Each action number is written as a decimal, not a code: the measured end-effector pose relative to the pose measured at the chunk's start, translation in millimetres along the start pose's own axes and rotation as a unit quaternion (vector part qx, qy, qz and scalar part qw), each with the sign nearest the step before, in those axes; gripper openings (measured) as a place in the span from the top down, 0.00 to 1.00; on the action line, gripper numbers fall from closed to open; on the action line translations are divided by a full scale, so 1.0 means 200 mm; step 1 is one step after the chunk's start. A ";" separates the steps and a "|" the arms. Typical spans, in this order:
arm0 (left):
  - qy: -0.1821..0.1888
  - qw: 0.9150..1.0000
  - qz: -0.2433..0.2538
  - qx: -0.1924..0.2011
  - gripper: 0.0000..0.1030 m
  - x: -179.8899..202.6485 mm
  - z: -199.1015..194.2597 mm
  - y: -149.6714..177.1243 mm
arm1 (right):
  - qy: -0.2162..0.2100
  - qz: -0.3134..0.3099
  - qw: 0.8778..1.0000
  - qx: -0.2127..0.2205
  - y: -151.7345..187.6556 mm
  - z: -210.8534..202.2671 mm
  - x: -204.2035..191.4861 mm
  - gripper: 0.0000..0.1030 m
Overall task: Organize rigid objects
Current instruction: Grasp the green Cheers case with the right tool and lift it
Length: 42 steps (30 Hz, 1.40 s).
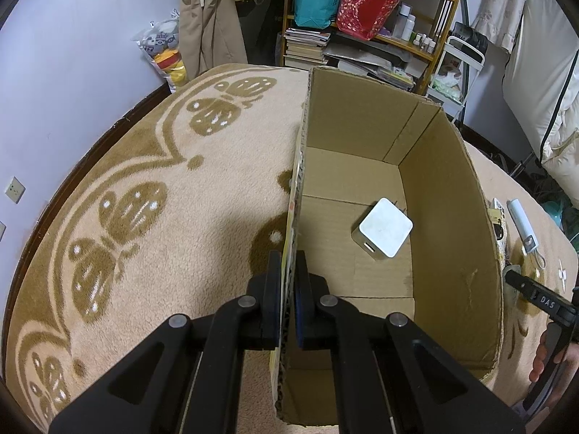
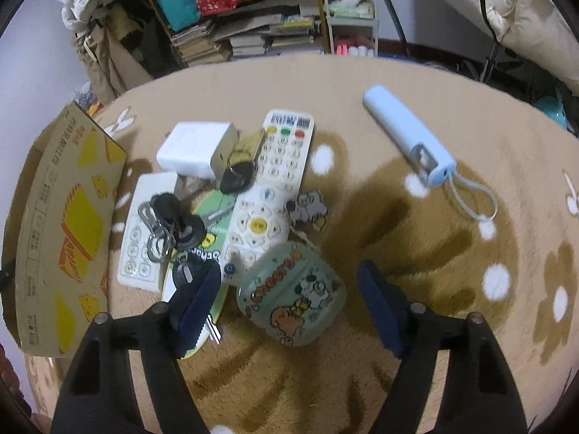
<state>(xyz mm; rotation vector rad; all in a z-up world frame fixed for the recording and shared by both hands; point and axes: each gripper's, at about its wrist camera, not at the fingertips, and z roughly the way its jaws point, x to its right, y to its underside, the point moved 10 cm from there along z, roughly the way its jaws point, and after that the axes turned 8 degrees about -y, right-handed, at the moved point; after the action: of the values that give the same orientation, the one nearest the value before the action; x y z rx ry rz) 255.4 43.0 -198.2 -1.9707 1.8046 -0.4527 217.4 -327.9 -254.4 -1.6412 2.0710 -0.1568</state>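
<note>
Left wrist view: left gripper is clamping the cardboard box wall, a white charger lying inside. Right gripper is hovering wide apart over the cartoon case on the rug.

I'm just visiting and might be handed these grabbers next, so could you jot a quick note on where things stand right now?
Left gripper: jaws shut on the near left wall of the cardboard box, steadying it.
Right gripper: jaws open, holding nothing, poised over the cartoon-printed case.
Done: one white charger cube lies on the box floor.
Left on the rug beside the box: a second white charger, the white remote, a smaller remote, key bunches, a cartoon charm and the pale blue power bank, lying apart to the right.
Probable next: the case.
</note>
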 end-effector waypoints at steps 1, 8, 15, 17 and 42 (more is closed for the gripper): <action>0.000 1.000 0.000 0.000 0.95 0.00 0.00 0.00 | 0.001 0.003 1.000 -0.005 0.01 0.01 0.00 0.31; 0.000 1.000 0.000 0.000 0.95 0.00 0.00 0.00 | 0.015 0.005 1.000 0.005 0.02 0.00 0.02 0.34; 0.001 1.000 -0.003 0.000 0.95 0.00 0.00 0.00 | 0.018 0.008 0.999 0.039 -0.04 -0.11 -0.01 0.34; 0.000 1.000 0.000 0.001 0.95 0.00 0.00 0.00 | 0.015 0.000 0.999 0.050 -0.07 -0.15 -0.05 0.34; -0.005 1.000 0.003 0.000 0.95 0.01 0.01 0.00 | -0.068 -0.138 0.978 0.144 -0.43 -0.44 -0.82 0.34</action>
<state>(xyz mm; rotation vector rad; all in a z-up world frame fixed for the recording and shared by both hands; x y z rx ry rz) 257.2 41.1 -200.1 -1.9635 1.8054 -0.4395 280.6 -214.9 -95.1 -1.6962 1.6265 -0.4053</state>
